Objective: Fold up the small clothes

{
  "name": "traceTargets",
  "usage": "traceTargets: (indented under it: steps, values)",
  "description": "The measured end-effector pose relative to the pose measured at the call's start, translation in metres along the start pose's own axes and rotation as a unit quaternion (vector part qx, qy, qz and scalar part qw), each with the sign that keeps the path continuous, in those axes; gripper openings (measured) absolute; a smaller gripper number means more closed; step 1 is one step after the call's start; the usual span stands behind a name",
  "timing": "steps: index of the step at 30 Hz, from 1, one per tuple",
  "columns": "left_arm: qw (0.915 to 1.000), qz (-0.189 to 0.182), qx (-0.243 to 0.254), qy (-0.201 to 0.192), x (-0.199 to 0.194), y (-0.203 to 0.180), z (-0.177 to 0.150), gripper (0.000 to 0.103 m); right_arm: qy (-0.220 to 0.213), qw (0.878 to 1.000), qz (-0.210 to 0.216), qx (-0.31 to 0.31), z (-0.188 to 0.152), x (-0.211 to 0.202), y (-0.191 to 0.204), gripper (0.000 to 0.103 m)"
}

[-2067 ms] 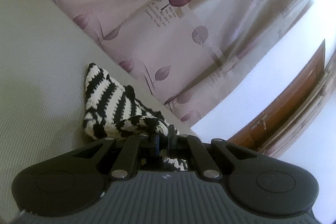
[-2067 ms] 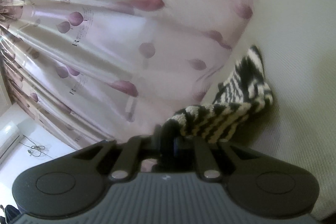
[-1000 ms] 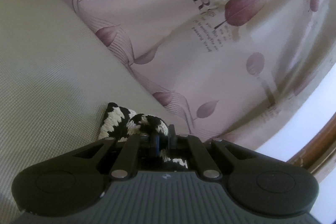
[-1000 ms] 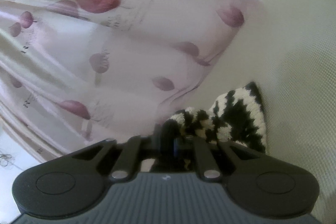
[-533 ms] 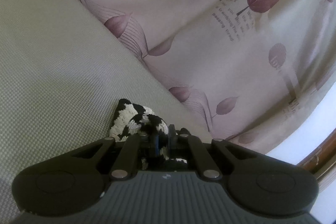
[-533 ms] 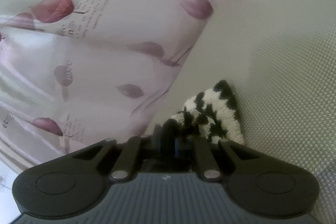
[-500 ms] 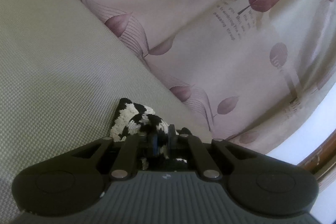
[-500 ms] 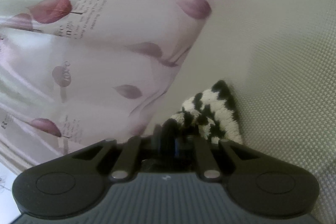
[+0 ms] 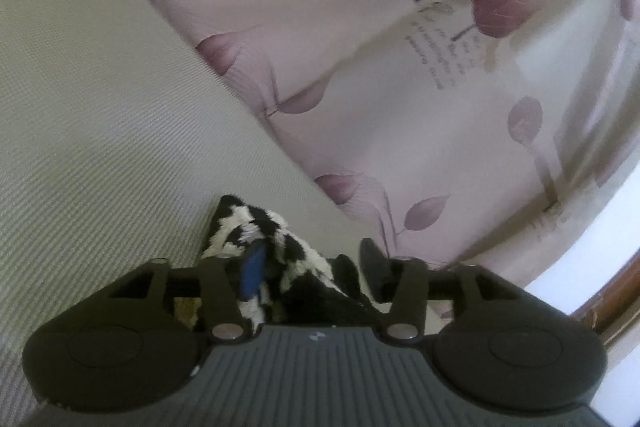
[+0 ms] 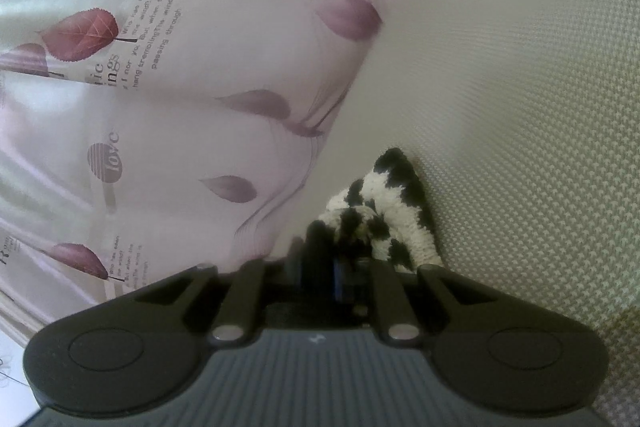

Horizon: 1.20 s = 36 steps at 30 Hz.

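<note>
1. Knitted black-and-white striped garment (image 9: 256, 231) is what we are folding; it is lying bunched on the pale woven cushion (image 9: 100, 131), close to that cushion's edge, with the leaf-print curtain (image 9: 360, 47) hanging just beyond.

2. We are holding the left gripper (image 9: 310, 263) with its fingers spread: a blue-padded finger at about 11 o'clock of the gripper body is lying against the knit, the dark finger at about 1 o'clock is standing apart from it, and cloth is sitting loose in the gap between them.

3. We are keeping the right gripper (image 10: 320, 259) pressed together on a bunched edge of the same garment (image 10: 384, 211), which is showing at about 1 o'clock from its fingertips and resting on the cushion (image 10: 540, 107).

4. We judge that we are laying the fold down, one side let go and the other pinched.

5. To do this well, we are aiming to hold the right pinch low against the cushion so the layers sit flat before letting go.

6. We are drawing the left fingers straight back, since thick loopy knit could snag on a pad and drag the fold open.

7. We are watching the cushion's edge at 12 o'clock, where the bundle could slide toward the curtain.
</note>
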<state>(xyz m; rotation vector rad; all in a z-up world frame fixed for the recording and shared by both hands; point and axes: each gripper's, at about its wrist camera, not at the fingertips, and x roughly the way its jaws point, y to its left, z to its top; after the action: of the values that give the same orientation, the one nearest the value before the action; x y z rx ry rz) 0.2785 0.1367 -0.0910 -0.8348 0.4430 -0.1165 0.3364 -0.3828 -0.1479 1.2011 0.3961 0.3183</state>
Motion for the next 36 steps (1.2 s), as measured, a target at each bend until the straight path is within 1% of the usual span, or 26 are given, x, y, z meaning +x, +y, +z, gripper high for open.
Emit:
traceTargets:
  steps: [1, 2, 3, 4, 5, 6, 8, 10, 11, 12, 13, 14, 15, 16, 18, 21, 23, 24, 26, 29, 30, 31, 32, 34, 35, 36]
  values:
    - [1.0000, -0.002, 0.002, -0.007, -0.002, -0.002, 0.000, 0.068, -0.001, 1.000, 0.000, 0.001, 0.000, 0.000, 0.000, 0.014]
    - [0.9997, 0.000, 0.001, -0.025, -0.006, -0.003, 0.000, 0.082, -0.001, 1.000, 0.001, 0.001, 0.000, 0.000, 0.000, 0.014]
    - [0.9989, 0.005, -0.001, -0.046, -0.010, -0.004, 0.001, 0.093, -0.001, 1.000, 0.001, 0.002, 0.000, 0.000, -0.001, 0.014]
    - [0.9975, 0.010, -0.005, -0.070, -0.015, -0.005, 0.002, 0.097, -0.001, 1.000, 0.001, 0.002, 0.000, 0.000, 0.000, 0.015]
    - [0.9961, 0.013, -0.011, -0.087, -0.018, -0.004, 0.004, 0.098, -0.001, 1.000, 0.002, 0.004, 0.001, 0.000, 0.000, 0.016]
    - [0.9956, 0.013, -0.014, -0.092, -0.019, -0.004, 0.007, 0.098, -0.001, 1.000, 0.004, 0.006, 0.001, 0.000, -0.001, 0.019]
    - [0.9956, 0.018, -0.010, -0.091, -0.020, -0.004, 0.011, 0.098, -0.004, 1.000, 0.010, 0.008, 0.001, -0.001, -0.001, 0.026]
    - [0.9957, 0.023, 0.009, -0.090, -0.022, -0.008, 0.013, 0.098, -0.007, 1.000, 0.017, 0.010, 0.002, -0.002, -0.001, 0.033]
    - [0.9957, 0.023, 0.024, -0.087, -0.024, -0.010, 0.014, 0.098, -0.008, 1.000, 0.022, 0.013, 0.002, -0.003, -0.001, 0.042]
    - [0.9953, 0.028, 0.047, -0.080, -0.026, -0.014, 0.014, 0.098, -0.009, 0.999, 0.029, 0.016, 0.003, -0.004, -0.001, 0.054]
    - [0.9943, 0.034, 0.072, -0.071, -0.027, -0.017, 0.013, 0.097, -0.010, 0.999, 0.035, 0.020, 0.004, -0.005, 0.000, 0.061]
    - [0.9923, 0.038, 0.104, -0.057, -0.029, -0.022, 0.013, 0.097, -0.013, 0.999, 0.042, 0.024, 0.005, -0.007, 0.002, 0.074]
    - [0.9902, 0.039, 0.127, -0.043, -0.030, -0.024, 0.013, 0.097, -0.016, 0.998, 0.048, 0.025, 0.006, -0.009, 0.004, 0.081]
    - [0.9881, 0.041, 0.146, -0.024, -0.033, -0.025, 0.012, 0.097, -0.020, 0.998, 0.050, 0.023, 0.007, -0.011, 0.007, 0.083]
    - [0.9867, 0.032, 0.159, 0.011, -0.041, -0.025, 0.012, 0.097, -0.022, 0.998, 0.059, 0.020, 0.009, -0.016, 0.013, 0.084]
    - [0.9846, 0.004, 0.161, 0.069, -0.047, -0.026, 0.012, 0.098, -0.021, 0.997, 0.076, 0.012, 0.012, -0.026, 0.019, 0.084]
    - [0.9809, -0.026, 0.157, 0.112, -0.044, -0.029, 0.010, 0.099, -0.023, 0.996, 0.086, 0.003, 0.009, -0.036, 0.021, 0.084]
    - [0.9777, -0.040, 0.150, 0.141, -0.037, -0.031, 0.009, 0.100, -0.023, 0.995, 0.093, 0.001, 0.007, -0.040, 0.021, 0.084]
    - [0.9664, -0.058, 0.130, 0.214, -0.015, -0.035, 0.004, 0.100, -0.017, 0.994, 0.104, 0.000, -0.002, -0.047, 0.018, 0.084]
    - [0.9619, -0.052, 0.121, 0.239, 0.010, -0.042, -0.002, 0.100, 0.002, 0.995, 0.095, -0.031, -0.018, -0.054, 0.016, 0.084]
    - [0.9624, -0.052, 0.122, 0.237, 0.020, -0.046, -0.001, 0.100, 0.008, 0.995, 0.087, -0.050, -0.023, -0.054, 0.016, 0.084]
    - [0.9663, -0.049, 0.120, 0.223, 0.026, -0.049, 0.000, 0.100, 0.012, 0.994, 0.083, -0.070, -0.028, -0.055, 0.017, 0.084]
    - [0.9742, -0.045, 0.116, 0.188, 0.029, -0.052, 0.004, 0.100, 0.012, 0.993, 0.082, -0.083, -0.032, -0.056, 0.018, 0.084]
    - [0.9900, -0.019, 0.110, 0.086, 0.021, -0.055, 0.013, 0.101, 0.008, 0.992, 0.080, -0.093, -0.036, -0.057, 0.019, 0.084]
    - [0.9934, -0.009, 0.107, 0.041, 0.014, -0.056, 0.017, 0.103, 0.007, 0.992, 0.079, -0.095, -0.036, -0.057, 0.020, 0.084]
    - [0.9945, -0.004, 0.104, 0.015, 0.007, -0.055, 0.021, 0.103, 0.008, 0.992, 0.076, -0.103, -0.036, -0.057, 0.022, 0.084]
